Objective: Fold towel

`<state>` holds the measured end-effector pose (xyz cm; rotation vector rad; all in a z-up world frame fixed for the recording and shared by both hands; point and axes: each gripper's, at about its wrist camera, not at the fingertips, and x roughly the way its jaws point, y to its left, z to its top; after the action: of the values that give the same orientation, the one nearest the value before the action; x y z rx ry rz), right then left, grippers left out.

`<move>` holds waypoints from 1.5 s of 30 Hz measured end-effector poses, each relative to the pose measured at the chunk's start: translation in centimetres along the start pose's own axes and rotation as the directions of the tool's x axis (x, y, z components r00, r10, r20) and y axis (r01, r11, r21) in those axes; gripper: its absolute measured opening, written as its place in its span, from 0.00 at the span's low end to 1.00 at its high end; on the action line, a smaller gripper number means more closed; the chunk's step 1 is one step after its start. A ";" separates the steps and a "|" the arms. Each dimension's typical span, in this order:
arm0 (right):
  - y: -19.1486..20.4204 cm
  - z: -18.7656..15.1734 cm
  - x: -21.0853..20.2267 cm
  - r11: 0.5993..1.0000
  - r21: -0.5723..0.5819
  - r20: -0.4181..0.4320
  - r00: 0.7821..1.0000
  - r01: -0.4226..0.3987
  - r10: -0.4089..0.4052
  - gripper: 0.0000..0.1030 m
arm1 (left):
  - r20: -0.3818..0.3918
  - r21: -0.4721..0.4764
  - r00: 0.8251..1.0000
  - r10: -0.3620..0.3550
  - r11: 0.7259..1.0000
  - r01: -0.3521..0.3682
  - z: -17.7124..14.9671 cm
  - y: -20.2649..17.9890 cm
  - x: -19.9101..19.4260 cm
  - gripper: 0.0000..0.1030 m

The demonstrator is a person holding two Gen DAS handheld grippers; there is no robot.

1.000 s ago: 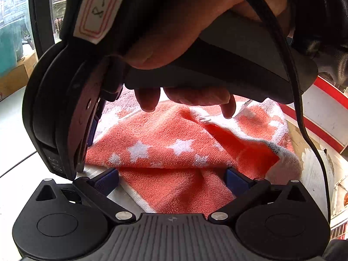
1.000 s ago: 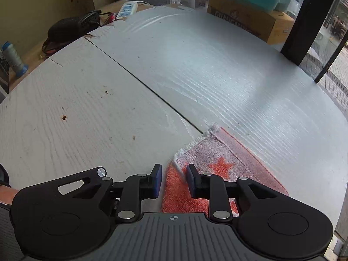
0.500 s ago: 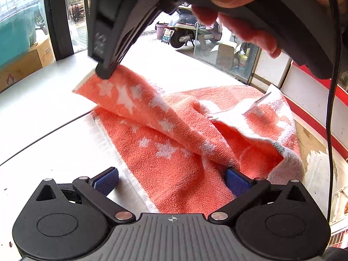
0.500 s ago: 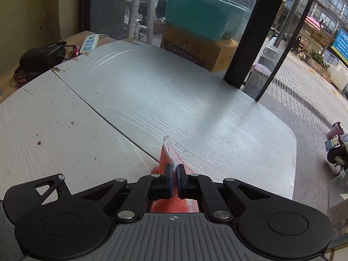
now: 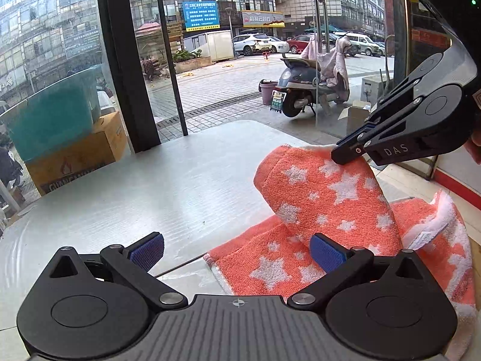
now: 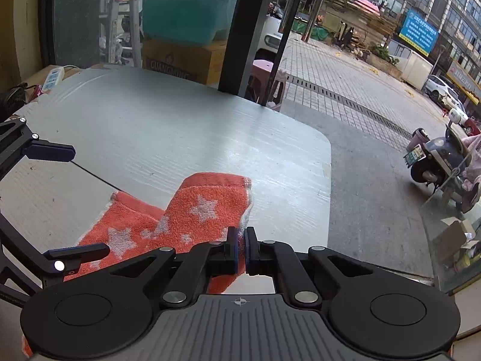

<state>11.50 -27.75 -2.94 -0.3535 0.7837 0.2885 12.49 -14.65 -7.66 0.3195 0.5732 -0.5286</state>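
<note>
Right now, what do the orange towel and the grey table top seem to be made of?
The towel looks like cotton terry: a fuzzy looped pile, matte, with woven white stars and a white edge. The table top looks like a hard grey sheet, perhaps plastic or laminate, though I cannot be sure: fine parallel ridges, a soft sheen, a seam between two panels.

White letters "DAS" stand on the black finger of the right claw (image 5: 345, 153), at right in the left wrist view. The brown cardboard box (image 6: 180, 60) under the teal tub reads "GUANGMING". Blue street signboards' writing is too small to read.
</note>
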 end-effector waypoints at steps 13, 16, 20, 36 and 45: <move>1.0 1.7 1.5 1.000 -0.023 0.023 1.000 0.002 -0.001 0.04 | -0.068 0.193 0.951 0.303 0.939 -0.286 -3.5 -0.6 1.4 1.00; 2.5 3.0 2.1 0.999 -0.041 0.058 0.998 -0.020 0.023 0.04 | -0.091 0.187 0.919 0.383 0.913 -0.362 -4.7 0.8 -0.3 1.00; 5.0 5.1 3.1 0.996 -0.046 0.111 0.990 -0.079 0.084 0.04 | -0.166 0.108 0.878 0.449 0.893 -0.436 -6.5 3.8 -2.7 1.00; 6.8 -1.1 2.3 0.982 -0.132 -0.105 0.987 -0.137 0.124 0.30 | -0.173 -0.066 0.805 0.568 0.809 -0.585 -10.2 8.7 -15.7 1.00; 8.5 1.2 7.7 0.964 -0.244 -0.037 0.995 -0.104 0.098 0.30 | -0.211 -0.008 0.903 0.374 0.923 -0.384 -7.9 6.8 -7.7 1.00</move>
<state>14.24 -18.64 -9.48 -0.5526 0.7934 0.4800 7.39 -2.74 -8.53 0.4305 0.7036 -0.1031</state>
